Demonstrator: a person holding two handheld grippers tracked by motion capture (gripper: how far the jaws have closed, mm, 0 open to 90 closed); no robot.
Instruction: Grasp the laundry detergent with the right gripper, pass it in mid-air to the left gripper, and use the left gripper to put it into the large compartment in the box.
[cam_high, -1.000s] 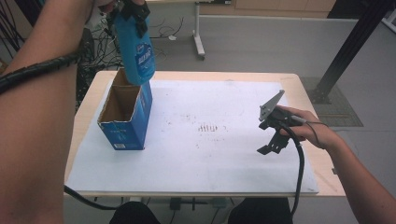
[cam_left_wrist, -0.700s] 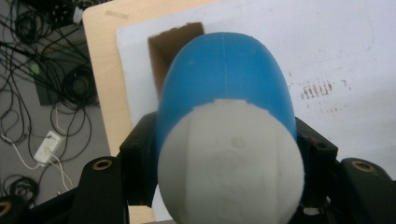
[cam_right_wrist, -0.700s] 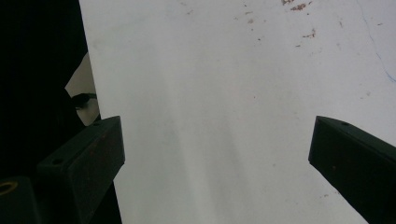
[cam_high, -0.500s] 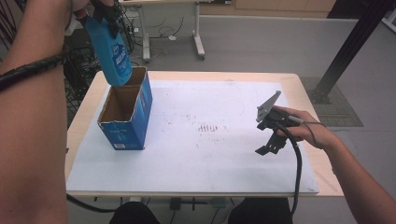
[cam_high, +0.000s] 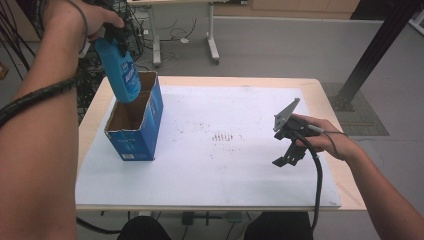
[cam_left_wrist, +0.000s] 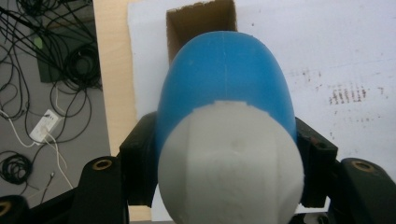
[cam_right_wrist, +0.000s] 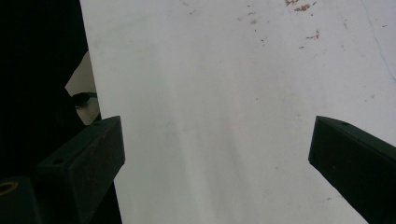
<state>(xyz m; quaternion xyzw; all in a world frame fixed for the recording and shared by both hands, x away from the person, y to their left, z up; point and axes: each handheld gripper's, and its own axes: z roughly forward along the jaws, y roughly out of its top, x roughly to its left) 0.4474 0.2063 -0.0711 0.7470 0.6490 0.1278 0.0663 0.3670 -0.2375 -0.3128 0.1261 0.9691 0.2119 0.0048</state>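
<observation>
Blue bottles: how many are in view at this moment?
1. The blue bottle is clamped in the left gripper, its base dipping into the open blue box at the table's left. The box's depths are partly hidden.

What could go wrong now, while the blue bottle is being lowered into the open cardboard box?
1. The blue bottle hangs tilted over the box; its bottom may catch the rim and tip the box, which nothing holds.
2. The left gripper grips the bottle near its white cap, on a rounded surface, so it might slip or swing.
3. The right gripper rests open, far from the box, and could not steady it quickly.
</observation>
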